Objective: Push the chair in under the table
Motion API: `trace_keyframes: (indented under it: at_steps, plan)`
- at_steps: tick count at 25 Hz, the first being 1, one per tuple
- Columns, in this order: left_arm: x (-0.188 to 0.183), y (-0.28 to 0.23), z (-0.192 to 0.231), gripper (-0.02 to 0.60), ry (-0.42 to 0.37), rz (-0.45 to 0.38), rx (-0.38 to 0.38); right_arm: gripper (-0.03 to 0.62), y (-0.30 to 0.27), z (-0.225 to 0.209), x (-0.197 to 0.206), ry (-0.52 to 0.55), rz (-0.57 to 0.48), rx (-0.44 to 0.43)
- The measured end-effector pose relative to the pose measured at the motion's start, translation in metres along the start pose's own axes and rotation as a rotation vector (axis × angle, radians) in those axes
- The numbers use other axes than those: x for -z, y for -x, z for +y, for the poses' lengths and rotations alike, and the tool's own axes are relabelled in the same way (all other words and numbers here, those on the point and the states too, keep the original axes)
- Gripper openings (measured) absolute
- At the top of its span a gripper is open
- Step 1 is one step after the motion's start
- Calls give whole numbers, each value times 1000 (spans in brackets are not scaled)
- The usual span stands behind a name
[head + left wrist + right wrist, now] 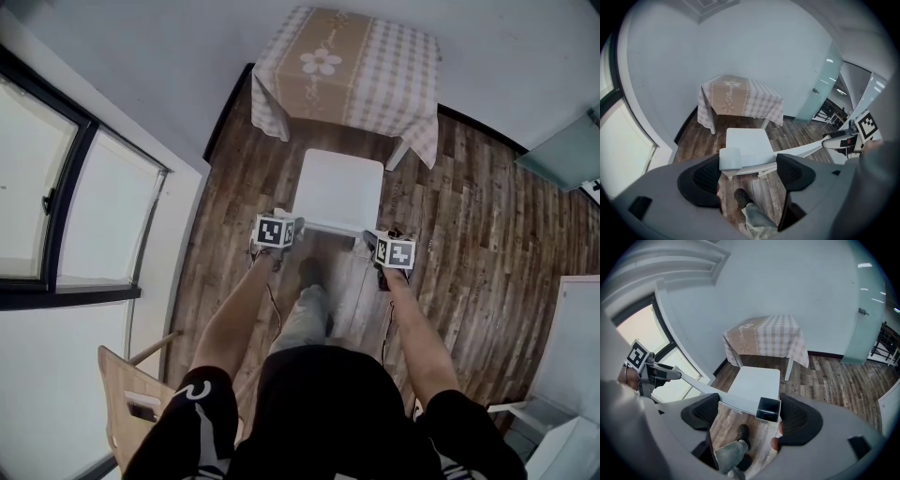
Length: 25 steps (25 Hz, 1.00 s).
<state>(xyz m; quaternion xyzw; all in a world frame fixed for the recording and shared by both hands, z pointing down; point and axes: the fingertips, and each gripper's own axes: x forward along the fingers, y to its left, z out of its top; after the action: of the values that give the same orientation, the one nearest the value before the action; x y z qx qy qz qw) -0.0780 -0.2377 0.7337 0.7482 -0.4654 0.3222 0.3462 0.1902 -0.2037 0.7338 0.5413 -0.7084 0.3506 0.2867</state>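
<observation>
A white chair [339,190] stands on the wood floor, its seat facing a table [347,70] with a checked cloth and partly out from under it. My left gripper [279,219] is at the left end of the chair's top back rail [754,161], and my right gripper [378,238] at the right end. In the left gripper view the gripper [747,171] is open, the rail end lying between the wide jaws. The right gripper [750,416] is open too, with the rail's hollow end [768,409] next to its right pad. I cannot tell whether the pads touch the rail.
A window [56,197] and wall run along the left. A wooden chair [127,398] stands behind me at the lower left, white furniture [572,375] at the right, a frosted glass door [818,84] beyond the table. My shoe [311,272] is just behind the chair.
</observation>
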Motion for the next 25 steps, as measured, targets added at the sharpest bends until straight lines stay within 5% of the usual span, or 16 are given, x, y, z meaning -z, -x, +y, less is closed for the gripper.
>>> trace_keyframes:
  at_steps: [25]
  plan:
    - [-75,-49,16,365,-13,11,16,423,-46,-28,-67,-20,-5,-2]
